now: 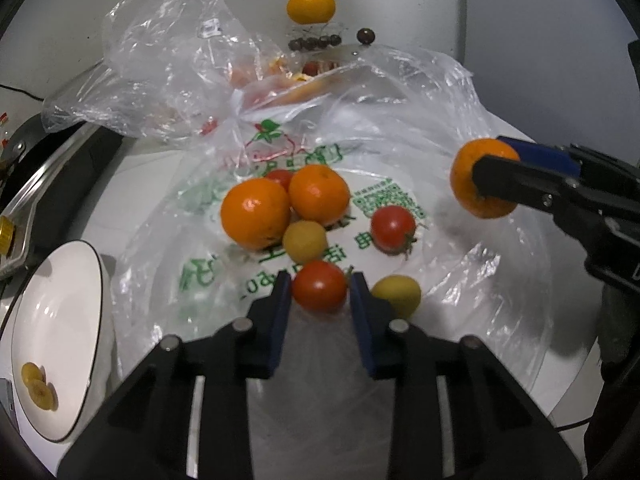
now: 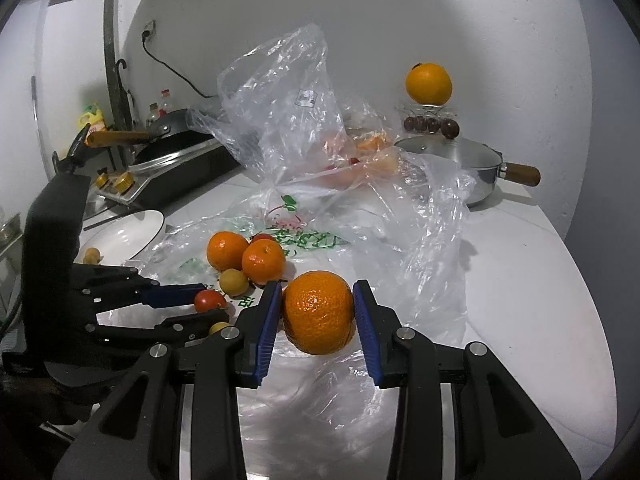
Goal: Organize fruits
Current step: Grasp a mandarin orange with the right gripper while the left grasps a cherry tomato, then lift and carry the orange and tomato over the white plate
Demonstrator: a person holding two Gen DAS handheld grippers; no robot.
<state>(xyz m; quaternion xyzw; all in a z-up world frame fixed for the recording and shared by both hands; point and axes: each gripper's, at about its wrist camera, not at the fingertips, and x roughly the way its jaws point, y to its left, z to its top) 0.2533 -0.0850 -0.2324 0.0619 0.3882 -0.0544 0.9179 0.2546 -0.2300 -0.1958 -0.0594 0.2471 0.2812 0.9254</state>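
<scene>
Loose fruit lies on a clear plastic bag (image 1: 440, 128): two oranges (image 1: 256, 213) (image 1: 319, 194), red tomatoes (image 1: 393, 227) and yellow fruits (image 1: 305, 241) (image 1: 397, 295). My left gripper (image 1: 319, 290) is open, its fingers on either side of a red tomato (image 1: 319, 286) that rests on the bag; it also shows in the right wrist view (image 2: 209, 300). My right gripper (image 2: 318, 312) is shut on an orange (image 2: 318, 312) and holds it above the bag; it shows at the right of the left wrist view (image 1: 482, 178).
A white plate (image 1: 56, 320) with yellow fruit slices (image 1: 38, 386) stands at the left. A stove with a pan (image 2: 176, 136) is behind it. A lidded pot (image 2: 460, 160), dark cherries (image 2: 430, 124) and an orange on a stand (image 2: 429, 83) are at the back wall.
</scene>
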